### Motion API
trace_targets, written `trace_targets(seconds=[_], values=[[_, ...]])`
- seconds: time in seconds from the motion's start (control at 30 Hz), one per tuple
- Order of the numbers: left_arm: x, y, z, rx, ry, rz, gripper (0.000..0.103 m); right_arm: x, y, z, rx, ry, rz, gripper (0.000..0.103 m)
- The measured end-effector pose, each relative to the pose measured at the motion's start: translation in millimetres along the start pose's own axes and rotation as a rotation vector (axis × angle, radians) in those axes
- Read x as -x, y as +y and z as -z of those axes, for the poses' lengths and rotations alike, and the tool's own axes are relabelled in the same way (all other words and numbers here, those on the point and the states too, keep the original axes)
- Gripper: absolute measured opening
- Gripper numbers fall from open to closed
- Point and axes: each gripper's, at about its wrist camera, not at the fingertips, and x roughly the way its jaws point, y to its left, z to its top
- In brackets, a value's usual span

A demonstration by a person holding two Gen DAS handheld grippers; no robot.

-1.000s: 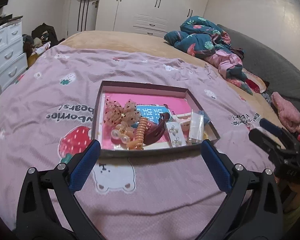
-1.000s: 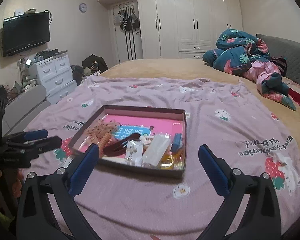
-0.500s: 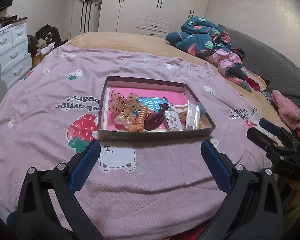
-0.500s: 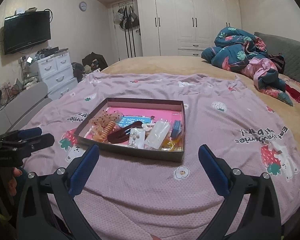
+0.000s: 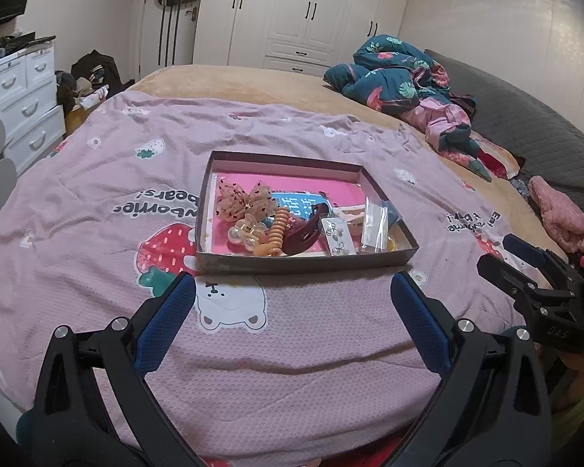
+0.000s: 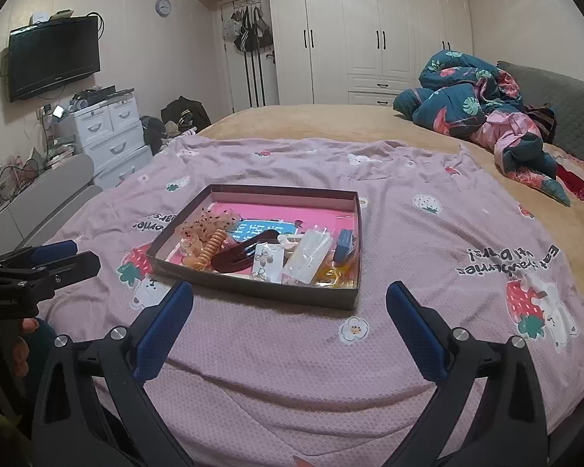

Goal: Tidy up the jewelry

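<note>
Currently both grippers hover over the near edge of the bed, jaws spread wide, nothing between the blue pads.

Left gripper: released, empty. Box sits straight ahead of it, just beyond the fingertips, resting on the pink blanket. Contents from this gripper's left to right:
- spotted bow, far-left part of the box
- clear bead clip, nearer than the bow
- orange coil tie, touching the bead clip
- dark red claw clip, beside the coil, lying partly over a blue card
- earring card, right of the claw clip
- clear plastic bag, propped up by the right wall

Right gripper: released, empty. Same box lies ahead and slightly left of its centre line. From here the earring card and the clear plastic bag are nearest its left finger side; a small blue item lies by the right wall, something yellow just nearer, too blurred to identify.

Each gripper is visible in the other's view: the right gripper off to the left gripper's right, the left gripper off to the right gripper's left, both short of the box. A hand grips the left tool's handle.

Well ahead, far right: crumpled floral bedding.
</note>
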Motion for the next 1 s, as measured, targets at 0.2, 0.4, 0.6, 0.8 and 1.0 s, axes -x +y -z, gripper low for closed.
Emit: trace_targets(seconds=[0.2, 0.4, 0.6, 0.8, 1.0], values=[[1.0, 1.1, -1.4, -0.001, 0.000, -0.003, 0.094, 0.9, 0.3, 0.5, 0.002, 0.001, -0.001, 0.099], [1.4, 0.9, -1.7, -0.001, -0.001, -0.003, 0.094, 1.9, 1.3, 0.7, 0.004, 0.001, -0.003, 0.099], [2.7, 1.2, -2.1, 0.000, -0.002, -0.004, 0.094, 1.7, 2.4, 0.9, 0.002, 0.005, -0.007, 0.099], [2.8, 2.4, -2.8, 0.001, -0.002, -0.006, 0.094, 2.1, 3.0, 1.4, 0.001, 0.005, -0.005, 0.099], [3.5, 3.3, -3.7, 0.001, -0.002, -0.005, 0.094, 1.0, 3.2, 1.6, 0.001, 0.008, -0.007, 0.099]])
